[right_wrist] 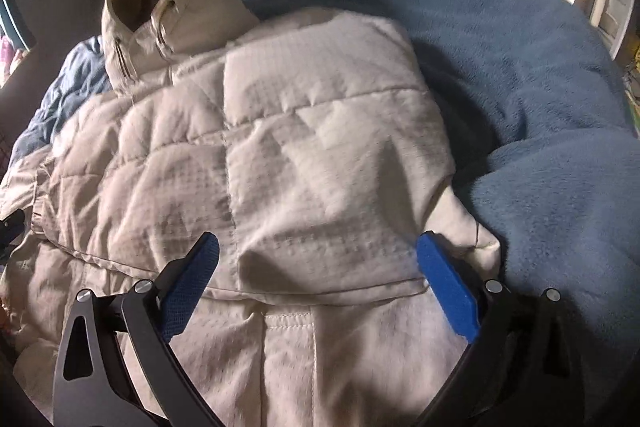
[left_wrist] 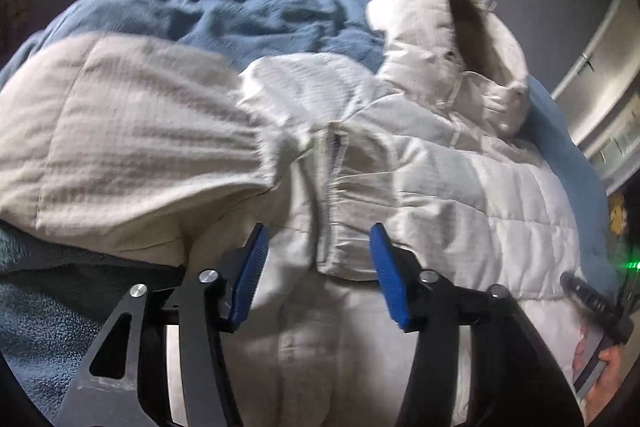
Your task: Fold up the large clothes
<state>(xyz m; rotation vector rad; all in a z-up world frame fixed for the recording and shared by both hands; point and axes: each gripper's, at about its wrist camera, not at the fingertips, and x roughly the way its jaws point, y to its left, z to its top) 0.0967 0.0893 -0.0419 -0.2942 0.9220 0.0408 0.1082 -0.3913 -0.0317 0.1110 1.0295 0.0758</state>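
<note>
The white quilted jacket (right_wrist: 304, 147) is lying closest under both cameras, spreading across the blue fleece blanket (right_wrist: 520, 75) on the bed, its hood (left_wrist: 452, 39) reaching toward the far edge and one sleeve (left_wrist: 132, 147) already lying folded across the body. The right gripper (right_wrist: 318, 283) is hovering with jaws wide apart over the folded side panel, pinching nothing, while the left gripper (left_wrist: 316, 275) is standing open astride the zipper placket (left_wrist: 332, 195), also empty. The side folds are seemingly finishing; next, both grippers are probably needing to pinch the near hem and carry it toward the hood.
</note>
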